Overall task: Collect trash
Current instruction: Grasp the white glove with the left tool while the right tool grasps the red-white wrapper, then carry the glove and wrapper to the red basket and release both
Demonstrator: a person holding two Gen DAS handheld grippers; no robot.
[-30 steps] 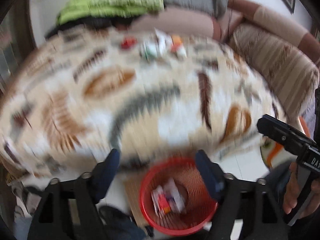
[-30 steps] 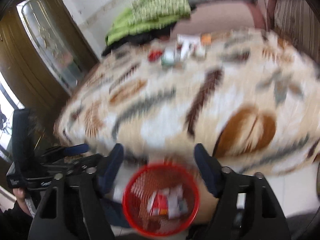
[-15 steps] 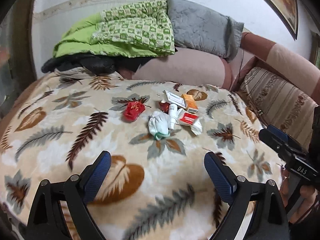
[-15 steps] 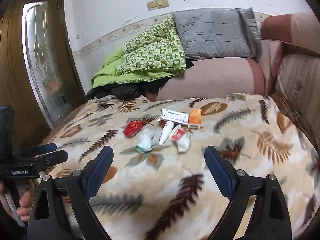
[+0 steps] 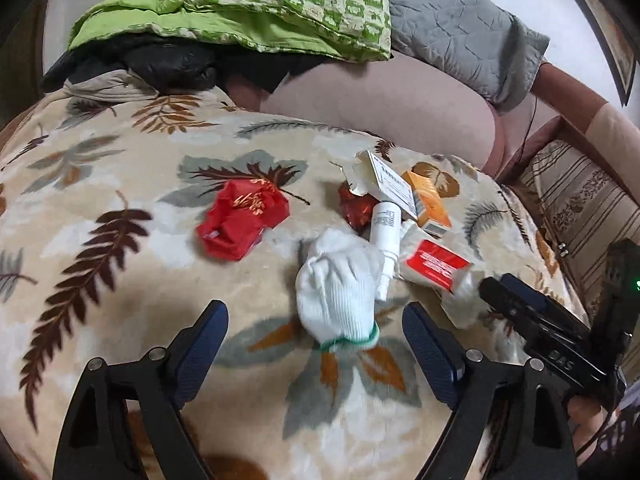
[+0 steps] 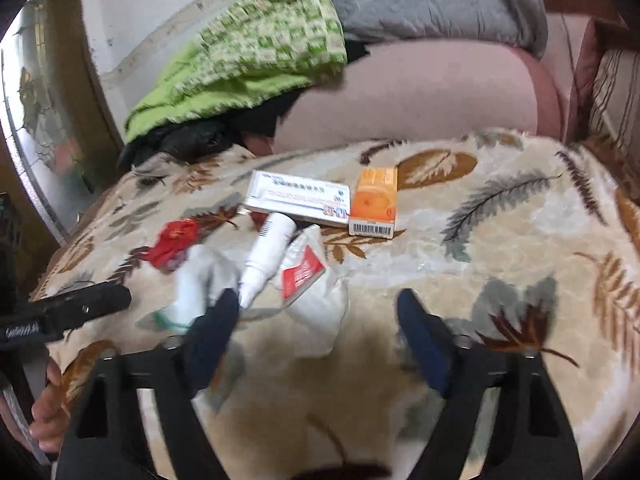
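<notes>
Left gripper (image 5: 314,334) spread wide, empty, low over leaf-print blanket (image 5: 120,280); white glove (image 5: 340,288) lies just ahead between its fingers. Right gripper (image 6: 316,316) also spread, empty; its left fingertip (image 6: 218,316) sits just at the nozzle of the white spray bottle (image 6: 266,258). Trash clustered mid-blanket: red crumpled wrapper (image 5: 242,220) left of glove, bottle touching glove's right edge, red-label packet (image 5: 434,264) beside bottle, long white box (image 6: 298,198) and orange box (image 6: 374,202) behind. Green quilt (image 5: 248,4), grey pillow (image 5: 460,28) and pink cushion (image 5: 380,104) beyond.
</notes>
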